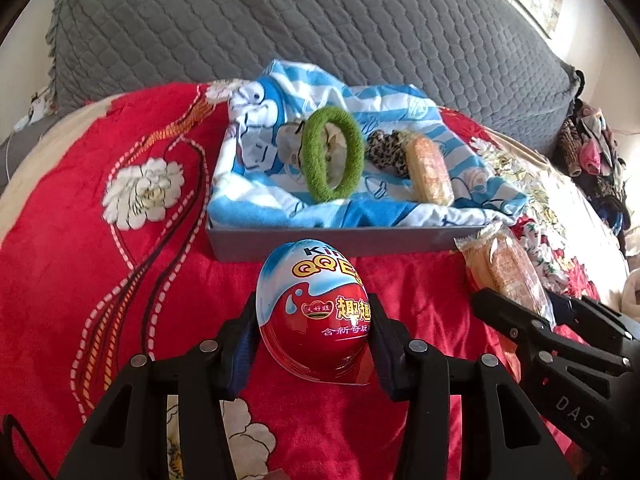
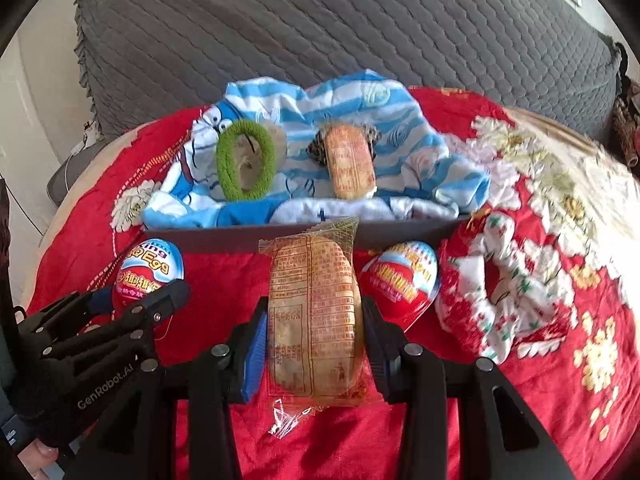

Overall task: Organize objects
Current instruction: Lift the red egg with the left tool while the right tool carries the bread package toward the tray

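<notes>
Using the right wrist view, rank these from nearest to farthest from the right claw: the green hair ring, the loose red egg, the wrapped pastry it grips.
1. Wrapped pastry, gripped in the right claw.
2. Loose red egg, just right, on the red blanket.
3. Green hair ring, far left, inside the box.

Glossy plastic egg (image 1: pixel 316 312); crinkly clear wrapper (image 2: pixel 314 312); fuzzy green scrunchie (image 1: pixel 332 154).
</notes>
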`<state>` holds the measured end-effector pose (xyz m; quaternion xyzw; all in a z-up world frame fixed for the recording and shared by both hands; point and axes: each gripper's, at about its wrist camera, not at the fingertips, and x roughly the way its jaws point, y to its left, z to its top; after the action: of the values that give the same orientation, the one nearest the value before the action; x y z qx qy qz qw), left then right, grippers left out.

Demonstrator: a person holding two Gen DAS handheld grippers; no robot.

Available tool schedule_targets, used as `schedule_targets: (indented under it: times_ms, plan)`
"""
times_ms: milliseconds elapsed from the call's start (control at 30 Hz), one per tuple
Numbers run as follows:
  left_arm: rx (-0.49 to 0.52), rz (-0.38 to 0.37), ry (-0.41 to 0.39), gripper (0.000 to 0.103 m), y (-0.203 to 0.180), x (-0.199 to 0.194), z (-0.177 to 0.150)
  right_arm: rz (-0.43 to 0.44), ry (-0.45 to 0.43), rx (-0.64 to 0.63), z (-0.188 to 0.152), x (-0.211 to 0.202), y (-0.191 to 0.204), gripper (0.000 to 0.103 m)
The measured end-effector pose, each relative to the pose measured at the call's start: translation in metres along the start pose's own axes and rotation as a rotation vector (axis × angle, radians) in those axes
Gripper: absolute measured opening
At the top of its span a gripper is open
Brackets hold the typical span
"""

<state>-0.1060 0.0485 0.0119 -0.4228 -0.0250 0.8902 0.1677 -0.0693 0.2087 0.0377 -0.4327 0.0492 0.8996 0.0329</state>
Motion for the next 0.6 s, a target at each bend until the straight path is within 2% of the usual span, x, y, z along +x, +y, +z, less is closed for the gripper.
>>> schedule_targets:
  times_ms: [133, 600]
  plan:
    - [0.013, 0.005, -0.020, 0.051, -0.005, -0.011, 0.006, 0.003, -0.034, -0.011, 0.005, -0.010, 0.001, 0.043]
    - [0.043, 0.008, -0.050, 0.051, -0.018, -0.029, 0.018, 0.047, -0.065, 0.012, 0.014, -0.027, -0.005, 0.043]
